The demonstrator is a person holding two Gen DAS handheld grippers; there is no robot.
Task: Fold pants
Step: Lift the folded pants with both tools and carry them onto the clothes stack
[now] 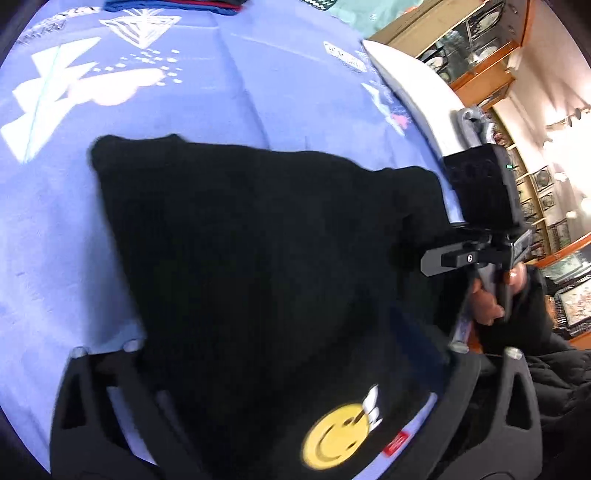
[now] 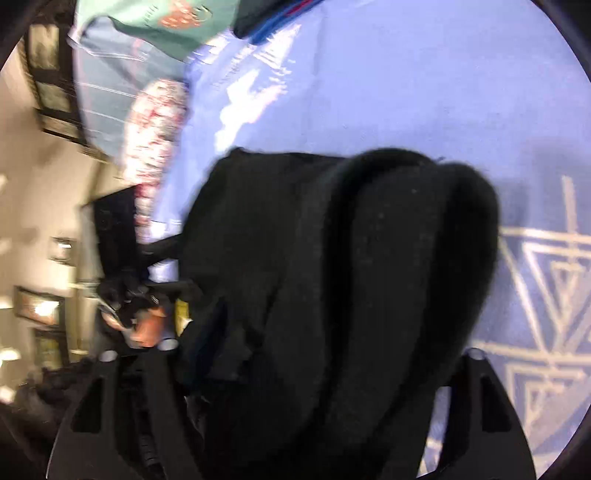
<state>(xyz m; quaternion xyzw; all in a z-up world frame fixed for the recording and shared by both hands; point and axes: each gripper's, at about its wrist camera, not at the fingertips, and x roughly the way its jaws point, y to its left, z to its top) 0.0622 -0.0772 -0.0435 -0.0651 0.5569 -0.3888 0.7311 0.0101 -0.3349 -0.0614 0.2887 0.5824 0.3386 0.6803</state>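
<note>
- Your left gripper point(image 1: 291, 373) stands spread, its two fingers wide apart with the black pants point(image 1: 258, 258) lying in a thick bundle between them; no pinch on the cloth can be seen.
- Just ahead of that claw, near its base, the pants show a yellow smiley patch point(image 1: 334, 435) and a small red tag point(image 1: 395, 443).
- Your right gripper point(image 2: 291, 354) is likewise spread, the folded pants point(image 2: 351, 277) filling the gap between its fingers, rounded fold edges stacked toward its right finger.
- Beneath both claws lies a lavender cloth point(image 1: 258, 92) printed with white geometric figures, covering the table.
- Beyond your left claw, at its right, your right hand point(image 1: 487, 299) grips the other tool's handle.
- Far ahead of your right claw, a green garment point(image 2: 155, 26) rests at the cloth's edge; the view is blurred.
</note>
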